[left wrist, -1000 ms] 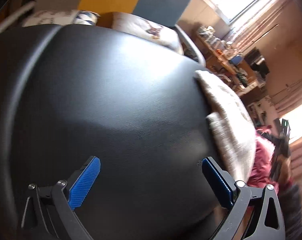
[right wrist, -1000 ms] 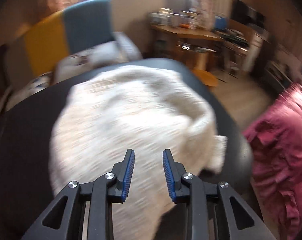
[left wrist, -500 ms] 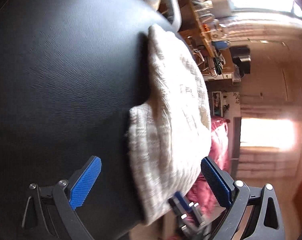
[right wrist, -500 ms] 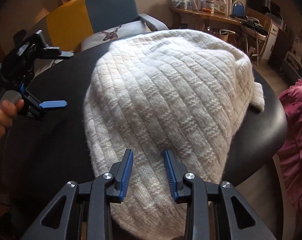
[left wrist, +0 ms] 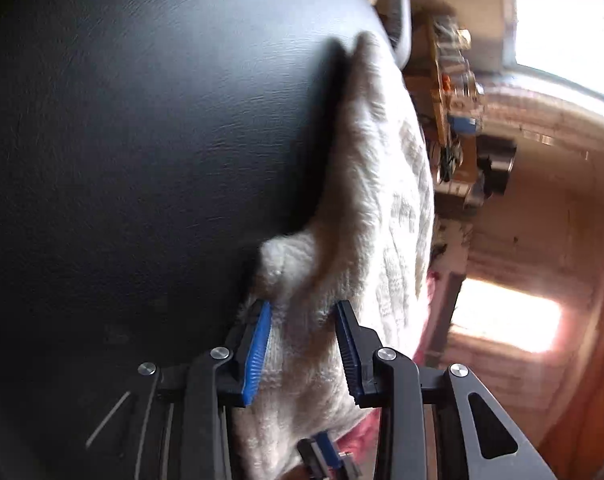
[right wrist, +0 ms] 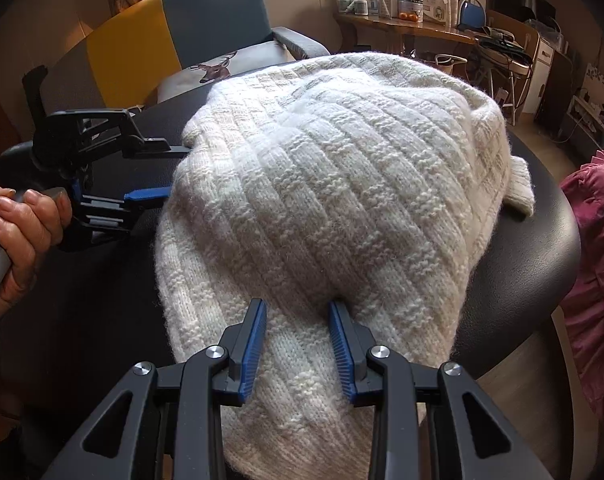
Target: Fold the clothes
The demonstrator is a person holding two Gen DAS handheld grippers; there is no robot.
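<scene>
A cream, ribbed-knit sweater (right wrist: 326,200) lies heaped on the round black leather-grain table (right wrist: 522,280), its near hem pinched by the right gripper (right wrist: 297,344) and its left edge between the just-closing blue-padded left gripper (left wrist: 302,352)

Each handheld claw is a black frame with triangular cut-outs and round silver screw heads at its pivots. The right gripper (right wrist: 297,338) carries two ribbed blue pads (right wrist: 253,354) on the inner faces of its fingers, as does the left gripper (left wrist: 304,350). Behind the left claw, a bare hand (right wrist: 19,236) wraps a grey handle.
</scene>
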